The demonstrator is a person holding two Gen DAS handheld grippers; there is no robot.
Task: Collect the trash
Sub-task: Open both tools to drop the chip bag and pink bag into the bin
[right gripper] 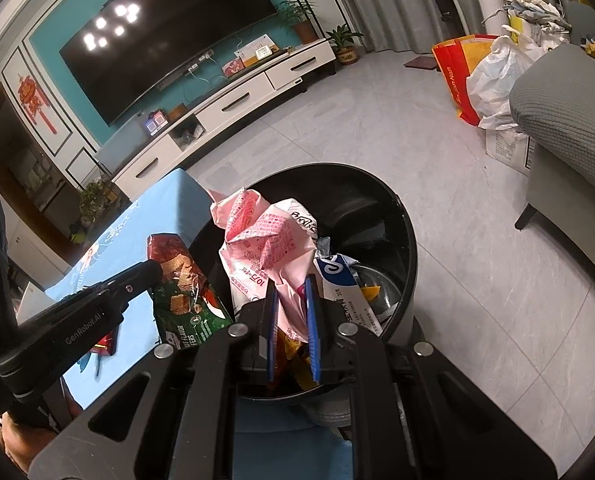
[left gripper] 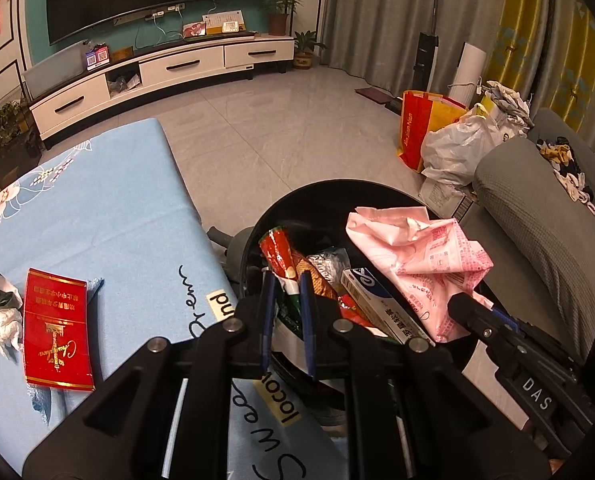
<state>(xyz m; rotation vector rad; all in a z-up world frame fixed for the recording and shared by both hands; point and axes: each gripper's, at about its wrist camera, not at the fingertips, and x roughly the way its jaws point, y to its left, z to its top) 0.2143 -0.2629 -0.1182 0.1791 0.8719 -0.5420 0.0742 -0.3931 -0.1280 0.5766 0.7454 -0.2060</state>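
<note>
A black round bin [left gripper: 329, 196] stands beside the blue-clothed table [left gripper: 97, 208]. My left gripper [left gripper: 286, 280] is shut on a red and green wafer wrapper [left gripper: 277, 248], which sticks up over the bin's near rim. My right gripper [right gripper: 290, 284] is shut on a crumpled pink wrapper [right gripper: 265, 240] above the bin [right gripper: 401, 216]. Each gripper shows in the other's view: the right gripper [left gripper: 459, 304] at the pink wrapper [left gripper: 417, 256], the left gripper [right gripper: 153, 270] at the wafer wrapper [right gripper: 185, 308]. A white and blue toothpaste box [left gripper: 373, 296] lies inside the bin with other scraps.
A flattened red cigarette pack [left gripper: 55, 332] and a crumpled white tissue [left gripper: 5, 320] lie on the tablecloth. A grey sofa [right gripper: 569, 128] stands to the right, with bags [left gripper: 449, 140] piled beside it. Bare tiled floor [right gripper: 377, 132] runs to the TV cabinet [left gripper: 169, 68].
</note>
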